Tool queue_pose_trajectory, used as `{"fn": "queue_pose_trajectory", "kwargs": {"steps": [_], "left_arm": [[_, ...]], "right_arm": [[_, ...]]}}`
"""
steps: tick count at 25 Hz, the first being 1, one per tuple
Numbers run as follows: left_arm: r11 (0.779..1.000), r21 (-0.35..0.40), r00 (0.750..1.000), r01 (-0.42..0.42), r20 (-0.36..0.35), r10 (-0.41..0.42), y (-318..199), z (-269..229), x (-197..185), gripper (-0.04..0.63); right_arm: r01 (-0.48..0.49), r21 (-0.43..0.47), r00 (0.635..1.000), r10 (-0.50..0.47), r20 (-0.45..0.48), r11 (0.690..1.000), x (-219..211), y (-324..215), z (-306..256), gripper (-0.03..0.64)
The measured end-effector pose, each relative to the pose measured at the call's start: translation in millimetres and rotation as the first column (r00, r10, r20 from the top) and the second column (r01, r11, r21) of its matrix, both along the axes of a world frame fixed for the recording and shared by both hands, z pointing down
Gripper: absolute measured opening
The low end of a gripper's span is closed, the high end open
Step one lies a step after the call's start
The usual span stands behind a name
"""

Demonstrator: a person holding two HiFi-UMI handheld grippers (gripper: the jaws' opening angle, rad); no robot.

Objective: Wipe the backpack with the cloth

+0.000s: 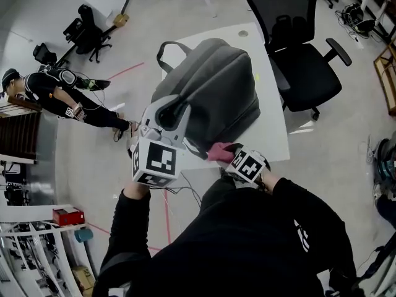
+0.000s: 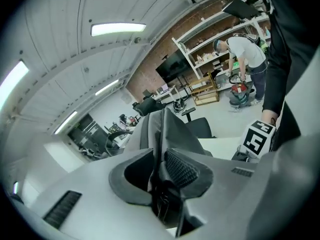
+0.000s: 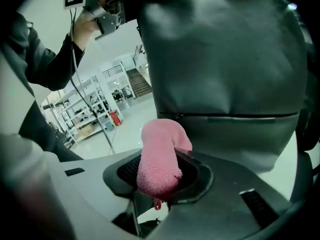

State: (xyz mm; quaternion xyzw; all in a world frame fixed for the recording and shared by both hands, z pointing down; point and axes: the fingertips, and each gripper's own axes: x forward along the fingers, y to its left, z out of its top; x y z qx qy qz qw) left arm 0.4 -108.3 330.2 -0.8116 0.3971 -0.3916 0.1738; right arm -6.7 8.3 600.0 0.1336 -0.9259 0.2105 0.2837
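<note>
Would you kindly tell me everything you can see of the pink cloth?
The pink cloth looks like soft, nubby terry, bunched into a thick roll. The right tongs are shut on it, and its rounded end sticks out past them toward the grey backpack. In the head view it sits at the backpack's near lower edge; contact there cannot be confirmed.

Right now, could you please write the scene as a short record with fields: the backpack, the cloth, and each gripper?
backpack: grey, lying on the white table
cloth: pink, at the backpack's near side; contact unclear
right gripper: fingers shut on the cloth
left gripper: fingers open, a fold of the backpack between them
nearby: black office chair behind the table
</note>
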Motion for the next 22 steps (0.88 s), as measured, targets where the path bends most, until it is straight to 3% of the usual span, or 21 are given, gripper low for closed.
{"fn": "queue_pose_trajectory", "kwargs": {"steps": [2,5,9,12,14,17,19,22], "left_arm": [[0.999,0.018,0.999,0.045,-0.019,-0.045,3,0,-6,0.083],[0.994,0.053,0.993,0.098,-0.069,-0.094,2,-6,-12,0.115],[0.983,0.122,0.984,0.139,-0.132,-0.123,3,-18,-16,0.138],[0.954,0.263,0.967,0.145,-0.242,-0.080,19,-50,-17,0.138],[0.920,0.357,0.939,0.162,-0.341,-0.033,38,-72,-20,0.138],[0.901,0.369,0.882,0.228,-0.470,-0.031,72,-82,-39,0.138],[0.914,0.331,0.851,0.236,-0.524,-0.030,95,-75,-54,0.138],[0.963,0.176,0.779,0.202,-0.625,-0.049,121,-42,-76,0.138]], "right_arm": [[-0.049,0.020,0.999,0.049,0.000,0.999,12,-19,2,0.130],[-0.229,0.009,0.973,0.229,0.006,0.973,52,-67,3,0.130],[-0.474,-0.042,0.879,0.476,0.027,0.879,124,-115,-8,0.130],[-0.588,-0.063,0.805,0.591,0.055,0.807,159,-126,-24,0.130],[-0.639,-0.086,0.759,0.645,0.093,0.764,169,-125,-33,0.130],[-0.713,-0.107,0.680,0.720,0.138,0.693,177,-116,-43,0.130],[-0.756,-0.132,0.620,0.766,0.169,0.641,182,-106,-49,0.130],[-0.780,-0.192,0.560,0.801,0.213,0.596,172,-92,-55,0.130]]}}
